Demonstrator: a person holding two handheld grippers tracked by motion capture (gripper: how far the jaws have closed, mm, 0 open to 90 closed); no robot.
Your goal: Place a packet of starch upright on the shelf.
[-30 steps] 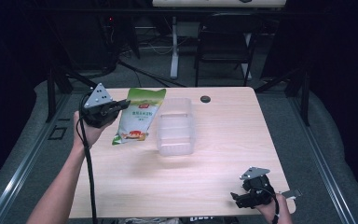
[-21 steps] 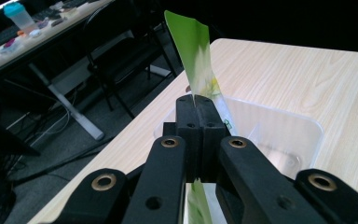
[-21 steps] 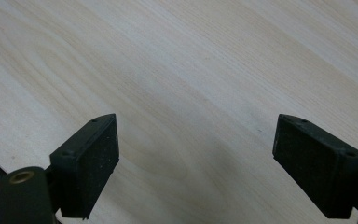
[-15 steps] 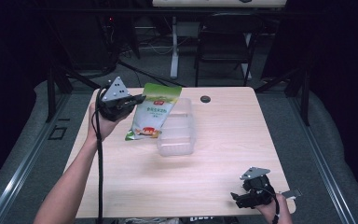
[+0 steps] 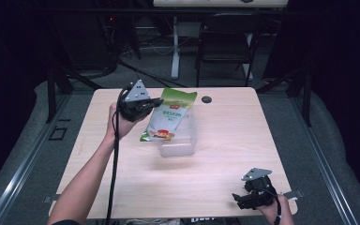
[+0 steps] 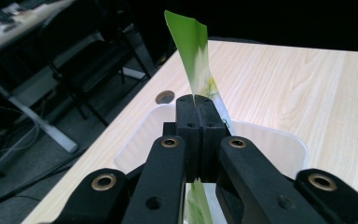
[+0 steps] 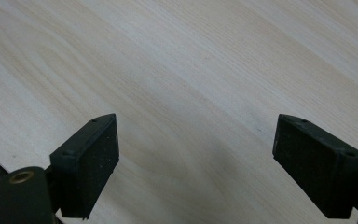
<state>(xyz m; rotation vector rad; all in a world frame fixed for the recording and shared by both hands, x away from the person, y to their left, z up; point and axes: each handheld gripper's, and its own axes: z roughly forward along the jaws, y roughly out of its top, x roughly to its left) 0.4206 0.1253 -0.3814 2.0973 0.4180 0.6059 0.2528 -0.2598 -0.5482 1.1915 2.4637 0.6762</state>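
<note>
L fingers: left gripper (image 6: 196, 105) clamped tight on the edge of the green pouch (image 5: 168, 115) — jaws pressed together w/ the film between them, seen in left gripper view.
R fingers: right gripper (image 7: 196, 163) spread wide, nothing between them, just bare wood below; parked at the near right corner of the counter (image 5: 243, 140), well apart from the action.
Pouch: green/white snack bag, hanging tilted from the L gripper, lifted off the counter, its lower end over the clear tub (image 5: 180, 140).
Tub: translucent plastic box, mid-counter, looks empty as far as I can tell; its rim sits right under the L jaws.
Change: vs 1 s ago the pouch + L hand have moved right and up — was beside the tub's left side, now over it. R gripper hasn't budged.
Meaning: prob. the carry is almost done; next is lower + let go into the tub.
Surface: pale wood counter, small dark grommet hole (image 5: 206, 99) near the far edge.
Room: dark — black chair (image 5: 225, 42) + desk legs behind, grey floor around.
</note>
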